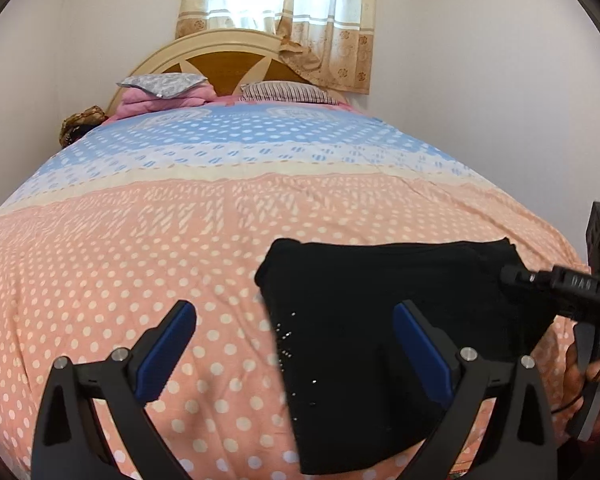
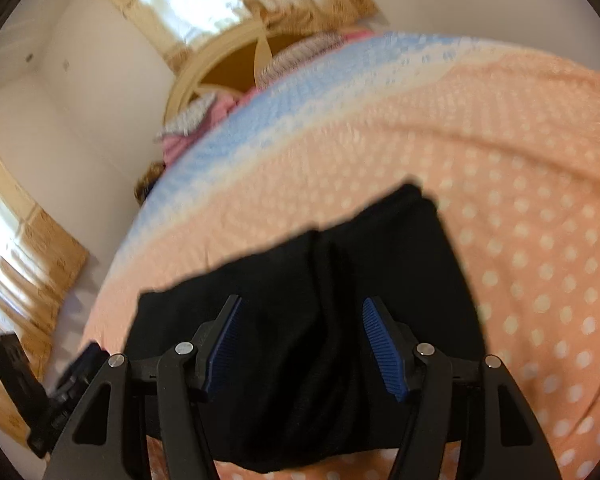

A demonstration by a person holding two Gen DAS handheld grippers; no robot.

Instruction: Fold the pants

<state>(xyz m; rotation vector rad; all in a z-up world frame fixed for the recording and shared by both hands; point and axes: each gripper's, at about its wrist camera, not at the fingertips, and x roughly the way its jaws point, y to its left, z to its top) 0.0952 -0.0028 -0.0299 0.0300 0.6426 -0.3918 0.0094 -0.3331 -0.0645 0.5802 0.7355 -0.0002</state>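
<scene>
Black pants [image 1: 384, 320] lie folded into a compact block on the pink polka-dot bedspread [image 1: 140, 260], near the bed's front edge. My left gripper [image 1: 294, 312] is open and empty, hovering over the pants' left edge with its right finger above the cloth. In the right wrist view the pants [image 2: 300, 288] show a lengthwise crease down the middle. My right gripper [image 2: 302, 308] is open and empty, just above the pants. The view is blurred by motion. The right gripper's body [image 1: 596, 280] shows at the left wrist view's right edge.
Pillows and a folded pink blanket [image 1: 160, 94] lie by the wooden headboard [image 1: 228, 60] at the far end. A curtained window [image 1: 276, 8] is behind it. The bedspread turns blue [image 1: 240, 136] farther back. The left gripper's body [image 2: 40, 392] shows at lower left in the right wrist view.
</scene>
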